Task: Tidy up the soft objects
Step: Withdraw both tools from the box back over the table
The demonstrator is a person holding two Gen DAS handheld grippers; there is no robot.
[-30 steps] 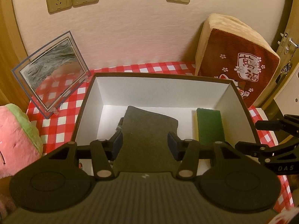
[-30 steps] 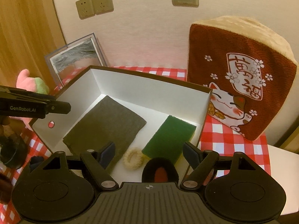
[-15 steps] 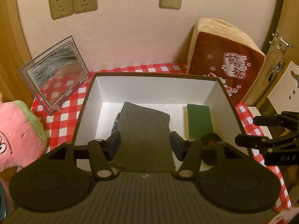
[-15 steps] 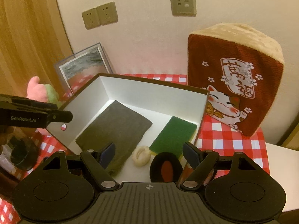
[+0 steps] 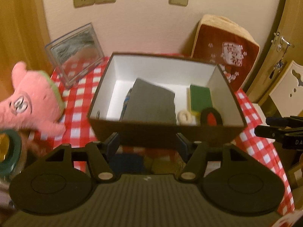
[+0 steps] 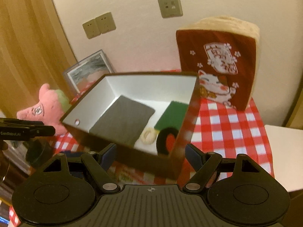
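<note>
A brown box (image 5: pixel 161 134) with a white inside stands on the red-checked tablecloth (image 5: pixel 79 102). In it lie a grey cloth (image 5: pixel 151 102), a green sponge (image 5: pixel 200 98), a cream scrunchie (image 5: pixel 184 116) and a black-and-red round piece (image 5: pixel 211 116). My left gripper (image 5: pixel 147 145) hangs in front of the box's near wall, its jaws opening with nothing between them. My right gripper (image 6: pixel 151 154) is open and empty at the box's near right corner (image 6: pixel 181 132). A pink plush (image 5: pixel 32 102) sits left of the box. Blurred blue and yellowish items (image 5: pixel 132 162) lie before the box.
A lucky-cat cushion (image 6: pixel 217 66) leans on the wall at the back right. A clear picture frame (image 5: pixel 75 51) stands at the back left. A green-lidded jar (image 5: pixel 7 149) is at the left edge. A white surface (image 6: pixel 284 151) adjoins the table on the right.
Both grippers have drawn back from over the box, so its near wall now shows in front of them. The left jaws have widened. The pink plush has come further into view.
</note>
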